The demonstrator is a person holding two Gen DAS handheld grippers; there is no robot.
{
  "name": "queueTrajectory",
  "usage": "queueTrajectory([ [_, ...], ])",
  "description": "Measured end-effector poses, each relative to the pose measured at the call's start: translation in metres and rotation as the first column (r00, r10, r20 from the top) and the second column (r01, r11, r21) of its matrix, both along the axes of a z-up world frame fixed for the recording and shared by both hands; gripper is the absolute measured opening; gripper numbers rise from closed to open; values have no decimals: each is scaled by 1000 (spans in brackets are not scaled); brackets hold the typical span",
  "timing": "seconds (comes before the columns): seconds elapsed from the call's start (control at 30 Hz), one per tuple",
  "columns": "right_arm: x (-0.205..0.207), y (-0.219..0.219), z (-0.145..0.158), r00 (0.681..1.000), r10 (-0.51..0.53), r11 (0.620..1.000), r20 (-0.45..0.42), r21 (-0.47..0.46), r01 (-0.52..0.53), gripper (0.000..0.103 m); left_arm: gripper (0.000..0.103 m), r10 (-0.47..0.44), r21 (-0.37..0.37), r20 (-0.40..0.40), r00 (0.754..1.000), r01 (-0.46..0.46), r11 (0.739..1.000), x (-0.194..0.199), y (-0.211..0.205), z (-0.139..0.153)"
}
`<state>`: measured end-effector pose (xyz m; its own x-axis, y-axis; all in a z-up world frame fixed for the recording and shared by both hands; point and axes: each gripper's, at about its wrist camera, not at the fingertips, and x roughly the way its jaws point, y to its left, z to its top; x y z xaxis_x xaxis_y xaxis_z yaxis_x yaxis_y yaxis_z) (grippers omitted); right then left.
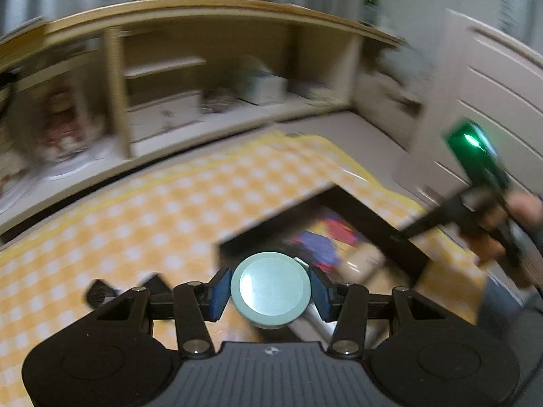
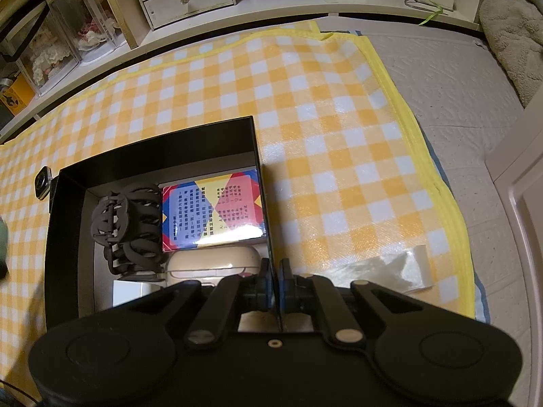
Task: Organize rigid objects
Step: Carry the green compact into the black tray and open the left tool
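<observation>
Left hand-held gripper (image 1: 270, 294) clamps a pale green round disc (image 1: 270, 290), lower centre of frame, just short of the black box (image 2: 154, 135). Right hand-held gripper (image 2: 275, 286) pinches the box's right wall, steadying it. Step: carry to box. Next: position over the free space beside the hair claw clip (image 2: 128, 229), then release.

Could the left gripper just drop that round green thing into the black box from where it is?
Probably yes. The left gripper grips the round mint-green case, and the black box is open-topped with bare floor near its front. The right gripper only pinches the box's right wall.
</observation>
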<state>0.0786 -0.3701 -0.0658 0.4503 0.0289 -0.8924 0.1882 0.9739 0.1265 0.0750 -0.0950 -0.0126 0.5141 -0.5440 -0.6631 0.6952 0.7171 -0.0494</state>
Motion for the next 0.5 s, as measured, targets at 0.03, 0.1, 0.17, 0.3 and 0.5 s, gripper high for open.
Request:
queueTrajectory([
  [0.03, 0, 0, 0, 1000, 0, 1000, 0, 0, 0, 5, 51, -33, 5, -5, 999, 33, 999, -5, -6, -3],
  [0.1, 0, 0, 0, 1000, 0, 1000, 0, 0, 0, 5, 51, -81, 16, -9, 997, 81, 997, -10, -15, -10],
  [0.17, 0, 0, 0, 1000, 0, 1000, 0, 1, 0, 5, 51, -119, 38, -11, 993, 120, 992, -17, -23, -17],
  [0.3, 0, 0, 0, 1000, 0, 1000, 0, 1, 0, 5, 51, -153, 76, -28, 988, 155, 985, -19, -30, -30],
  [0.5, 0, 0, 0, 1000, 0, 1000, 0, 1, 0, 5, 51, -179, 110, -38, 983, 182, 977, -19, -36, -38],
])
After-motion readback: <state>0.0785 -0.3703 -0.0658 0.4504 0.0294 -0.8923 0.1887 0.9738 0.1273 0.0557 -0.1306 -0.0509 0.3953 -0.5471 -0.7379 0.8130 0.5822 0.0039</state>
